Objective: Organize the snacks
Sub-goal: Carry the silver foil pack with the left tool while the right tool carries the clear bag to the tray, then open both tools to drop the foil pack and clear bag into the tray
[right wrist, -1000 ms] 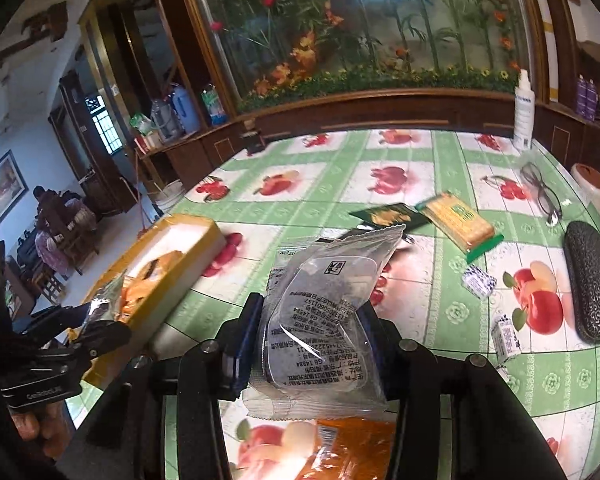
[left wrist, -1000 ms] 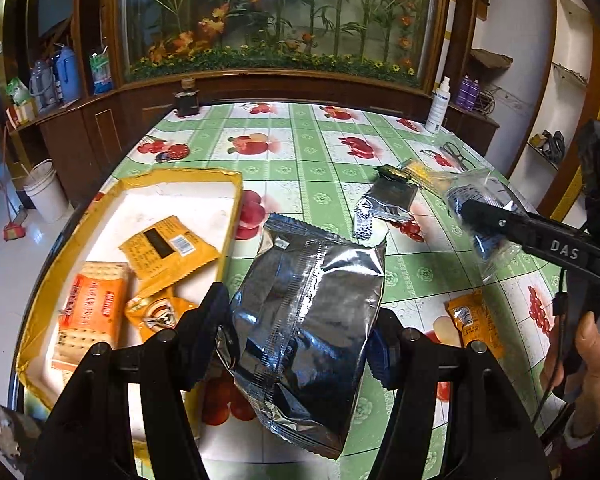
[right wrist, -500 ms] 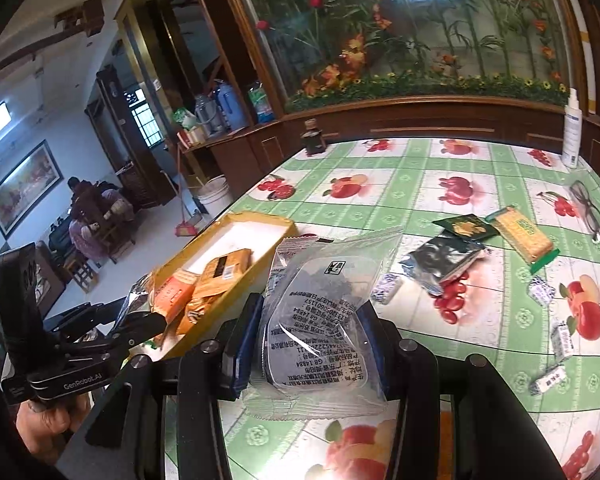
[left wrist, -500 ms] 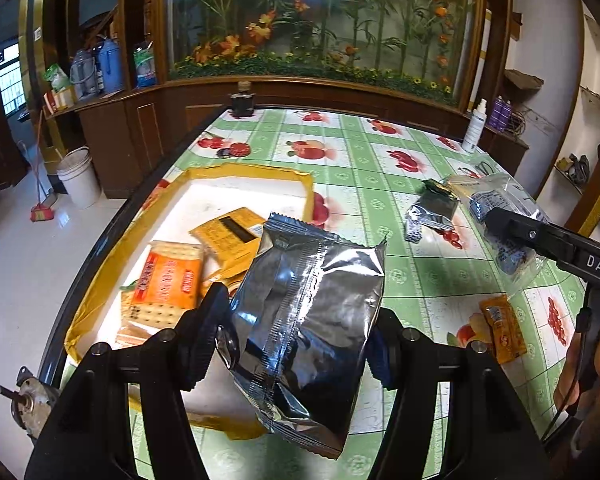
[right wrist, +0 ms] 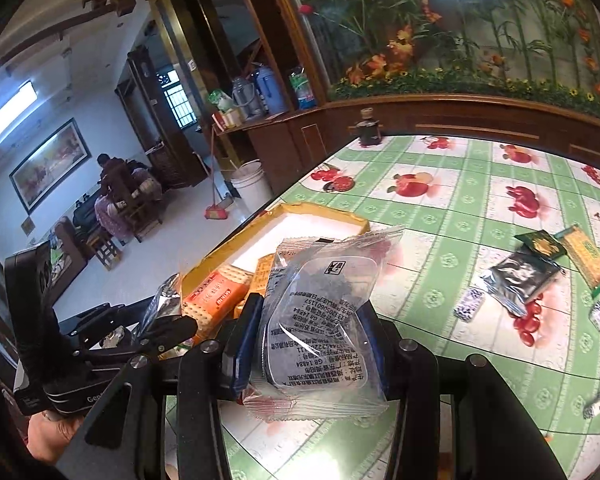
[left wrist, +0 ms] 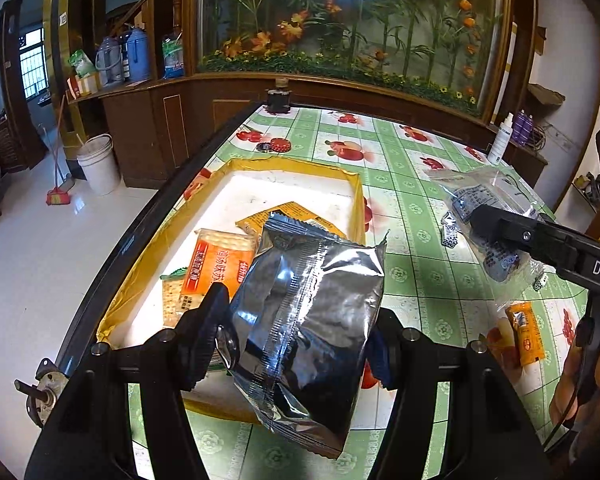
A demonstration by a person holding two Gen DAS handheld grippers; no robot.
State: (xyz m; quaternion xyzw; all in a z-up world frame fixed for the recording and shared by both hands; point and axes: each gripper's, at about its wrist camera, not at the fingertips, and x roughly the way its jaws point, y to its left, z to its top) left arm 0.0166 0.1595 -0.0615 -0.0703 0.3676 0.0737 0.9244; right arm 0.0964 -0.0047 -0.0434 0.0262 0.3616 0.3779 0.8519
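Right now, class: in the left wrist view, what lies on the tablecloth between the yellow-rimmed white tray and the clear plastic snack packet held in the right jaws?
Only bare green checked fruit-print tablecloth between yellow-rimmed white tray and clear plastic snack packet, in the left wrist view.

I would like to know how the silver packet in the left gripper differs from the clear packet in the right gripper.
The silver packet is opaque, shiny foil; the clear packet is see-through, showing a dark snack in a moulded insert. The silver packet shows no text on its facing side, only a back seam; the clear packet carries black printed text. The silver packet looks puffed and fuller; the clear one looks flatter. Both are sealed, clamped in a gripper and held above the table near the yellow-rimmed tray.
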